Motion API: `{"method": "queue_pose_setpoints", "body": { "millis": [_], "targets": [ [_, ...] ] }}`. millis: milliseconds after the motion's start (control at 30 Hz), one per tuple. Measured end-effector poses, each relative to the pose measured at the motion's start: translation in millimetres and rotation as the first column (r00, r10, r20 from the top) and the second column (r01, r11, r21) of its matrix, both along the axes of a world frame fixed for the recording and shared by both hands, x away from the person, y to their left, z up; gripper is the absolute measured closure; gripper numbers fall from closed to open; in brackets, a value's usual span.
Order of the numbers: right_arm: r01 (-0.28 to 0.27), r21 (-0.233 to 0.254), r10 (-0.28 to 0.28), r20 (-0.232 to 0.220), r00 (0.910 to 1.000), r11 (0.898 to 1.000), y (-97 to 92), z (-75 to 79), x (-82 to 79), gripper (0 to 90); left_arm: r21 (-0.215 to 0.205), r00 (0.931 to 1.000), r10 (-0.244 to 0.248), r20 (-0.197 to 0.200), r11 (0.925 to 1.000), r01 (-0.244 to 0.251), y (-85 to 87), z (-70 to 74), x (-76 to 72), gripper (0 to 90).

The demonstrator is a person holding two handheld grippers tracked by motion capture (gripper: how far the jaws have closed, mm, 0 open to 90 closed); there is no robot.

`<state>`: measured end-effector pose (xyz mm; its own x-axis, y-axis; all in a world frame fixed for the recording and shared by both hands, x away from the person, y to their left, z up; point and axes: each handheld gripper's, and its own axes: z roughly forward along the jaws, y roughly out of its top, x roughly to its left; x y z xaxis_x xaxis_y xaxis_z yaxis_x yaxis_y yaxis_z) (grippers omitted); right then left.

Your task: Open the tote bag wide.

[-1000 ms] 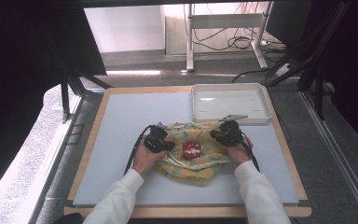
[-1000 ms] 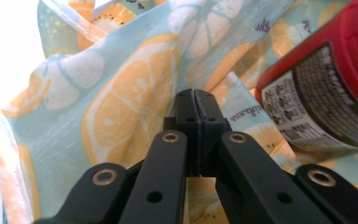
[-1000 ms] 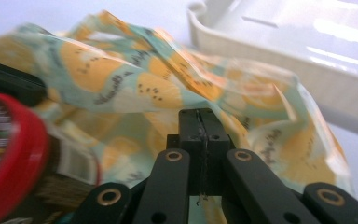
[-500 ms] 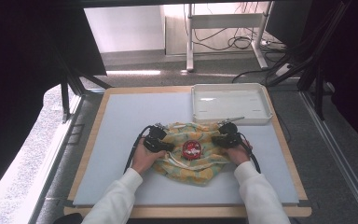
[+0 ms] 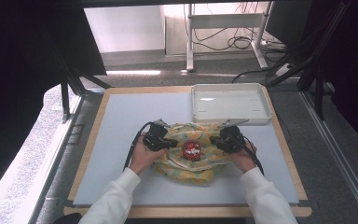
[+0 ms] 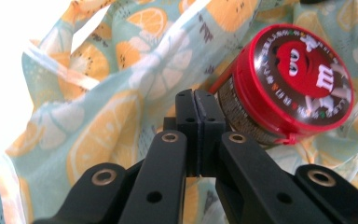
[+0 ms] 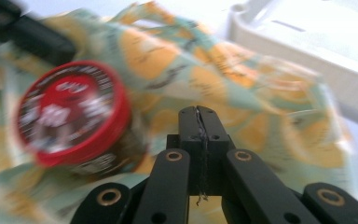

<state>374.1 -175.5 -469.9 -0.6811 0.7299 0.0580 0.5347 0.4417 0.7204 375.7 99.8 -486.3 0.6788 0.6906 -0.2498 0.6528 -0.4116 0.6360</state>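
Both grippers at the fruit-print cloth, red-lidded tin between them.

Left gripper [image 6: 196, 100] pressed together over the cloth [image 5: 200, 163] (nothing visibly pinched); right gripper [image 7: 198, 116] likewise closed tight. Red-lidded tin [image 5: 192, 149] resting in cloth folds mid-table, near the white tray [image 5: 230, 116].

Red-lidded tin [image 7: 72, 112] motion-blurred, lettering unreadable

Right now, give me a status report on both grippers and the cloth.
Left gripper shut, right gripper shut, each at a side of the cloth. Red-lidded tub sits on the cloth between them. White tray just beyond; nothing in the way.
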Motion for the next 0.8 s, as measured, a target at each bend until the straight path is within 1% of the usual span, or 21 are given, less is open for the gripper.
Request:
{"method": "queue_pose_setpoints", "body": {
  "millis": [67,100,133,200,233,267,300,400,433,500,567,733,800],
  "targets": [
    [-0.03,-0.016,0.03,-0.011,0.9995,0.999,4.7,-2.4,-6.1,89.2,0.01,1.0,0.001,-0.008,0.9999,0.0,-2.5,-2.2,4.2,90.0],
    [-0.043,-0.029,0.043,-0.017,0.9989,0.999,6.8,-4.8,-8.4,89.2,0.008,0.9999,0.003,-0.016,1.0,-0.003,-3.2,-4.7,6.7,90.0],
    [-0.048,-0.04,0.047,-0.03,0.9984,0.998,8.9,-7.5,-11.1,89.2,0.016,0.9996,0.003,-0.028,0.9999,-0.002,-4.1,-8.6,10.5,90.0],
    [-0.055,-0.06,0.052,-0.049,0.9974,0.997,11.5,-13.4,-15.2,89.2,0.026,0.9992,0.008,-0.038,0.9996,-0.007,-5.2,-13.6,15.0,90.0],
    [-0.057,-0.072,0.054,-0.052,0.9972,0.996,12.2,-15.9,-16.4,89.2,0.023,0.999,0.016,-0.041,0.9996,-0.015,-6.0,-17.5,18.7,90.0],
    [-0.061,-0.083,0.055,-0.065,0.9963,0.995,13.3,-20.7,-18.7,89.2,0.023,0.9989,0.018,-0.043,0.9996,-0.017,-6.4,-19.0,20.3,90.0],
    [-0.065,-0.085,0.059,-0.07,0.9958,0.994,13.6,-22.9,-19.6,89.2,0.017,0.9988,0.023,-0.043,0.9996,-0.022,-7.3,-21.0,22.2,90.0],
    [-0.079,-0.102,0.07,-0.085,0.9939,0.992,14.8,-30.8,-23.6,89.2,0.017,0.9982,0.031,-0.051,0.9994,-0.03,-8.6,-26.1,27.1,90.0],
    [-0.087,-0.105,0.078,-0.086,0.9933,0.991,14.5,-33.4,-24.5,89.2,0.019,0.9979,0.033,-0.056,0.9993,-0.032,-8.5,-27.7,29.2,90.0],
    [-0.102,-0.108,0.091,-0.101,0.9906,0.989,13.6,-38.4,-29.1,89.2,0.016,0.9975,0.037,-0.061,0.9992,-0.036,-8.3,-29.4,31.1,90.0],
    [-0.115,-0.114,0.104,-0.101,0.9894,0.987,12.9,-40.3,-32.9,89.2,0.014,0.9971,0.037,-0.066,0.9992,-0.036,-8.2,-30.8,32.3,90.0],
    [-0.137,-0.096,0.127,-0.11,0.9859,0.986,10.2,-43.0,-42.8,89.3,0.013,0.9971,0.036,-0.067,0.9993,-0.035,-10.3,-33.3,33.6,90.0],
    [-0.152,-0.093,0.141,-0.113,0.9835,0.984,10.9,-44.7,-47.1,89.3,0.014,0.9972,0.035,-0.067,0.9993,-0.034,-11.4,-33.4,33.6,90.0]
  ]
}}
